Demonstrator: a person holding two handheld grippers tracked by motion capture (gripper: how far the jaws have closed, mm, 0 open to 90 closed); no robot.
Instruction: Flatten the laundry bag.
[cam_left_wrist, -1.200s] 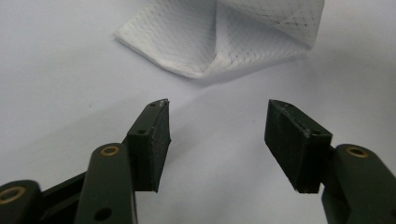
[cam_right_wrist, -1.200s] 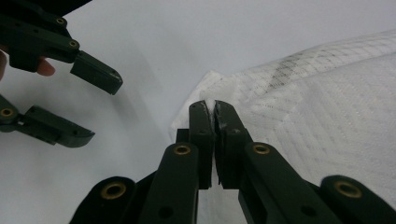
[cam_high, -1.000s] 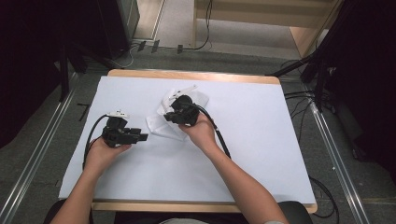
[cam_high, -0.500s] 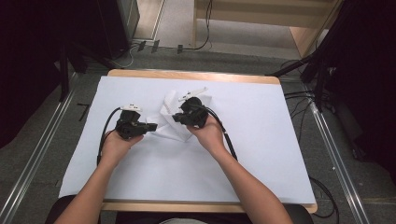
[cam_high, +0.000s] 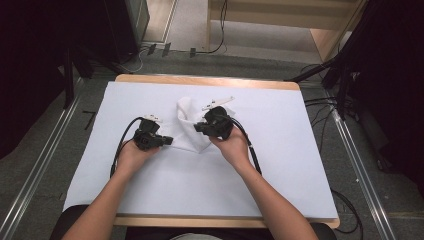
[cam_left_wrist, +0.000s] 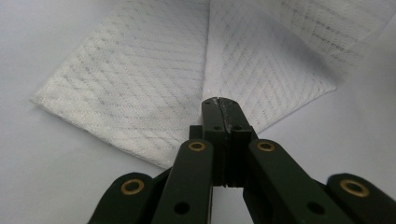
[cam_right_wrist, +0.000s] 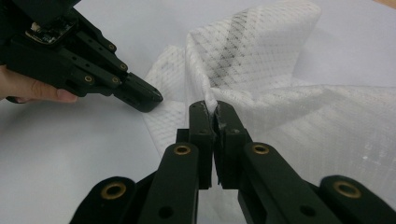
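high view | white cloth (cam_high: 189, 131) between left tool (cam_high: 167, 140) and right tool (cam_high: 198, 127)

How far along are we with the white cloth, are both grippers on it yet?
Done: the right gripper is pinched shut on a raised fold of the white cloth. In hand: the left gripper is closed at the cloth's edge, apparently clamping it. Left: the cloth lies bunched on the table, neither spread flat nor neatly folded.

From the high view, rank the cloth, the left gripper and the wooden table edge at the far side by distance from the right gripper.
1. Cloth: pinched in the right gripper.
2. Left gripper: to its left, at the cloth's other side.
3. Wooden table edge: beyond, at the far side.
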